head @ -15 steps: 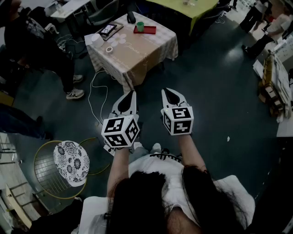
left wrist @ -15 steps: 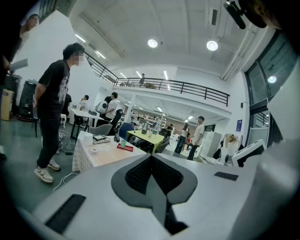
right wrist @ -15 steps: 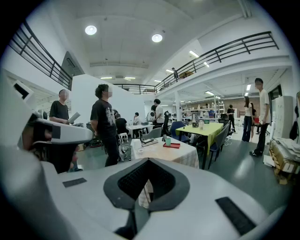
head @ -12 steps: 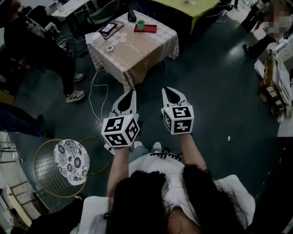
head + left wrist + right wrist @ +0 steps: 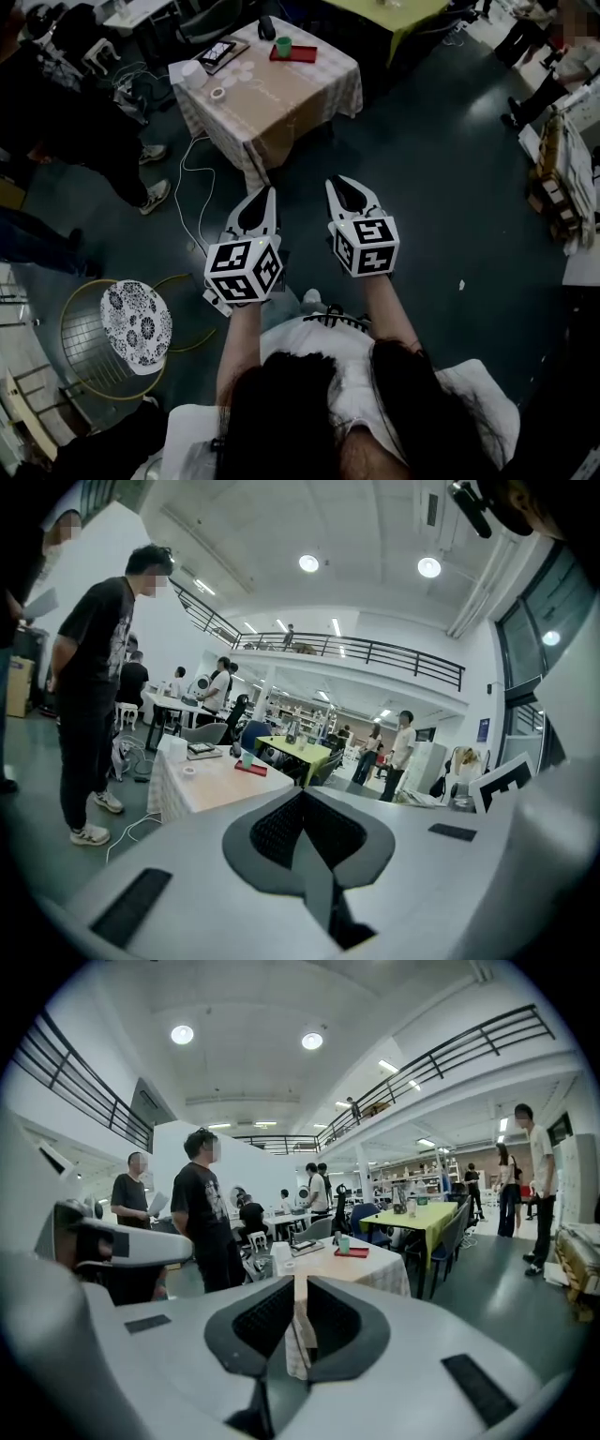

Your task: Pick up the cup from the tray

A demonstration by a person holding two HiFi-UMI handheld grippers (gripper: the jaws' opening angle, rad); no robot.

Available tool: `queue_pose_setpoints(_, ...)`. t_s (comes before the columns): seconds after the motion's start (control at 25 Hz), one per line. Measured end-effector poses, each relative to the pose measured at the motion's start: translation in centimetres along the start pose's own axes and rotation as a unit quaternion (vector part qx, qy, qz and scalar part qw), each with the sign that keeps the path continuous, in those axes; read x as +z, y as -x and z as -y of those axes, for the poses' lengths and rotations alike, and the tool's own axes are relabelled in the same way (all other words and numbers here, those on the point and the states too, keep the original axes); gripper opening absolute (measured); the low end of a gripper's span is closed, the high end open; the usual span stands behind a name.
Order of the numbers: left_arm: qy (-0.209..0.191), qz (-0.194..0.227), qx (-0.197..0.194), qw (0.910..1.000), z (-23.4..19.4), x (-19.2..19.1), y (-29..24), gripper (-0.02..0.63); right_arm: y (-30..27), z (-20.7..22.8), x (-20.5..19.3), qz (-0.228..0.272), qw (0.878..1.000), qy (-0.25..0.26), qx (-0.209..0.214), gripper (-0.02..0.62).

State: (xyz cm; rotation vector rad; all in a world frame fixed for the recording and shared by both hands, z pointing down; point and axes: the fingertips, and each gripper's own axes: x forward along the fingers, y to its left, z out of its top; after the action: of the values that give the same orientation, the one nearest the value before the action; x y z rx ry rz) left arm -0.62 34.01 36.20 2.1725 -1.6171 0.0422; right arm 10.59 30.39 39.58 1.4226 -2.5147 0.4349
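Observation:
A green cup (image 5: 283, 44) stands on a red tray (image 5: 294, 54) at the far edge of a table with a checked cloth (image 5: 272, 94). The table is well ahead of me. My left gripper (image 5: 265, 199) and right gripper (image 5: 343, 188) hang side by side over the dark floor, short of the table, both shut and empty. In the left gripper view the cup (image 5: 247, 758) and tray (image 5: 251, 769) are small, beyond the shut left gripper (image 5: 302, 797). The right gripper view shows the cup (image 5: 344, 1243) on the tray (image 5: 352, 1252) past the right gripper (image 5: 300, 1283).
A person in black (image 5: 89, 122) stands left of the table, with a white cable (image 5: 192, 197) on the floor nearby. A wire stool with a patterned cushion (image 5: 136, 326) is at my left. A white roll (image 5: 192, 75), tape ring (image 5: 221, 93) and tablet (image 5: 220, 54) share the table. A yellow-green table (image 5: 384, 14) stands behind.
The table, the stool and the person on the left have slid slightly up and left in the head view. Both grippers keep their place, side by side and shut.

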Motion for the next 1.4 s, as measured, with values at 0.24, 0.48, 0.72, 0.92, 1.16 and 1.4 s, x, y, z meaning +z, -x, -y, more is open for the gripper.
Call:
queue_pose_setpoints(0.24, -0.003, -0.002, -0.006, 1.0000, -0.1, 0.0, -1.7, 0.005, -1.1, -0.5, 0.1, 0.008, 0.998, -0.014, 0.052, 0.228)
queue_pose_setpoints(0.48, -0.005, 0.000, -0.009, 0.9999, -3.0, 1.7, -5.5, 0.005, -4.9, 0.4, 1.2, 0.011, 0.998, -0.010, 0.055, 0.270)
queue_pose_setpoints(0.72, 0.002, -0.009, -0.021, 0.9997, -6.7, 4.1, -11.1, 0.005, -10.7, 2.0, 3.4, -0.003, 0.999, 0.008, 0.040, 0.294)
queue_pose_setpoints(0.92, 0.016, -0.017, -0.039, 0.9990, -10.0, 6.6, -16.3, 0.005, -15.8, 3.1, 5.5, -0.015, 1.000, 0.008, 0.022, 0.306)
queue_pose_setpoints(1.16, 0.009, -0.022, -0.054, 0.9982, -13.7, 9.1, -21.1, 0.005, -21.7, 3.6, 7.4, -0.017, 1.000, 0.002, 0.008, 0.311)
queue_pose_setpoints(1.4, -0.002, -0.030, -0.065, 0.9974, -17.2, 10.7, -24.5, 0.005, -26.6, 3.6, 8.1, -0.022, 1.000, -0.005, 0.000, 0.333)
